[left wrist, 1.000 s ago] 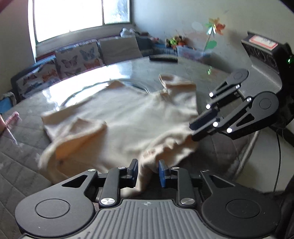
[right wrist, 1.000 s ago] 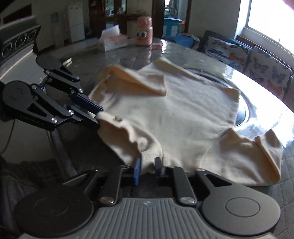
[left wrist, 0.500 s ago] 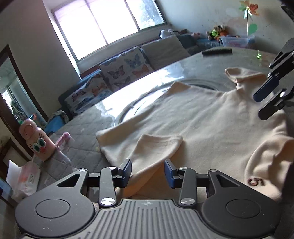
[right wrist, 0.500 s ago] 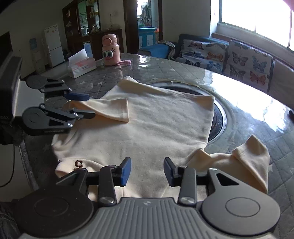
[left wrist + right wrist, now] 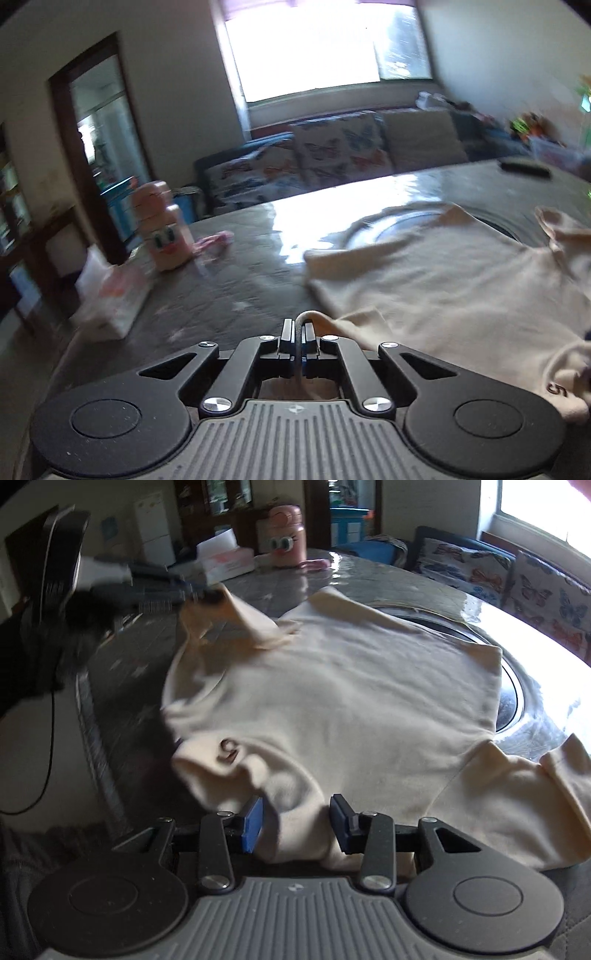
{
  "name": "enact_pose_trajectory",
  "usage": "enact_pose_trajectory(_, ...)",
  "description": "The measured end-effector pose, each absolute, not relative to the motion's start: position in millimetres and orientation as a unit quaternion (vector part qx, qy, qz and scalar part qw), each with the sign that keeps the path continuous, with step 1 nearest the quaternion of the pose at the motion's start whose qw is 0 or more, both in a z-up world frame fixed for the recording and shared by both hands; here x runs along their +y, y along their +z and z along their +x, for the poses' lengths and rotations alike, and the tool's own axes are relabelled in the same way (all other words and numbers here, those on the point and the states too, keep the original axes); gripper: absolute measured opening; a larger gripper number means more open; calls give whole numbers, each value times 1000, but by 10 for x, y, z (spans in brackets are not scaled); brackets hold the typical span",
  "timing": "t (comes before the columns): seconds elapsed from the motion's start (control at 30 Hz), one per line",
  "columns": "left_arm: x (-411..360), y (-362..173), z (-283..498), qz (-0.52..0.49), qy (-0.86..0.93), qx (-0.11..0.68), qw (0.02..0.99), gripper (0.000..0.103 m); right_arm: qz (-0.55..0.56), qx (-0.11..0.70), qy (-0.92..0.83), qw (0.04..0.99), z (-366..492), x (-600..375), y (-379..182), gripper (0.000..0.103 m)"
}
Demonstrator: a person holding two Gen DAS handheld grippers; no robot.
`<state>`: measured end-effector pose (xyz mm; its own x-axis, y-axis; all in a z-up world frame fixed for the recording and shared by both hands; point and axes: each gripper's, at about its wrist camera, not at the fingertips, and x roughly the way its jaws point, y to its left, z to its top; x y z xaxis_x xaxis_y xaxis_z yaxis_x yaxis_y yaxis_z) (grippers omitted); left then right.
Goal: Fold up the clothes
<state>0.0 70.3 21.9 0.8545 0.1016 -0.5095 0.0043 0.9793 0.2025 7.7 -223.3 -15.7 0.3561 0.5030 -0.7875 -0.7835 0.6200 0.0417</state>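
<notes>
Two tongs are at work on one cream shirt (image 5: 354, 701), which lies spread across the near part of the round table (image 5: 236, 288), its collar end bunched toward the near edge and its hem reaching the inset ring at the table's middle. The left tongs (image 5: 296, 334) are pinched tight on a thin fold of the shirt's sleeve; seen from the right wrist, they (image 5: 199, 595) hold that sleeve lifted off the table at the shirt's far-left corner, the cloth hanging in a slack cone below them. The right tongs (image 5: 297, 821) stand spread apart with the collar region bulging up between the blue pads, gripping nothing yet.

Risks from here, as I judge them:

- The left grip takes only a narrow fold. A quick pull could slide the sleeve out, and it would drop crumpled rather than flat.
- With the right tongs holding nothing, the body of the shirt is unpinned. Dragging the sleeve across could tow the whole shirt over the smooth table and skew the fold line.
- The collar end sits close to the near edge and could slip off it.
- The tissue box (image 5: 118, 295) and pink bottle (image 5: 164, 229) stand near the left tongs, toward the table's left edge; a wide swing could knock them.
</notes>
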Motion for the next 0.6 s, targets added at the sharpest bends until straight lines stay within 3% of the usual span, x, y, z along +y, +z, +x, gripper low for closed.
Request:
enact_pose_trajectory(0.23, 1375, 128, -280, -9, 119, 301, 946, 4, -165, 370, 417, 813, 43, -2184, 41, 40)
enact_pose_trajectory(0.43, 1586, -97, -457, -49, 160, 337, 927, 12, -164, 376, 436, 801, 98, -1973, -72, 41)
enact_pose_trajectory(0.53, 1603, -68, -497, -41, 171, 334, 926, 24, -168, 384, 440, 794, 101, -1939, -139, 41)
enact_pose_trajectory(0.6, 1618, -31, -480, -33, 182, 326, 927, 39, -169, 386, 442, 792, 105, -1926, -156, 41)
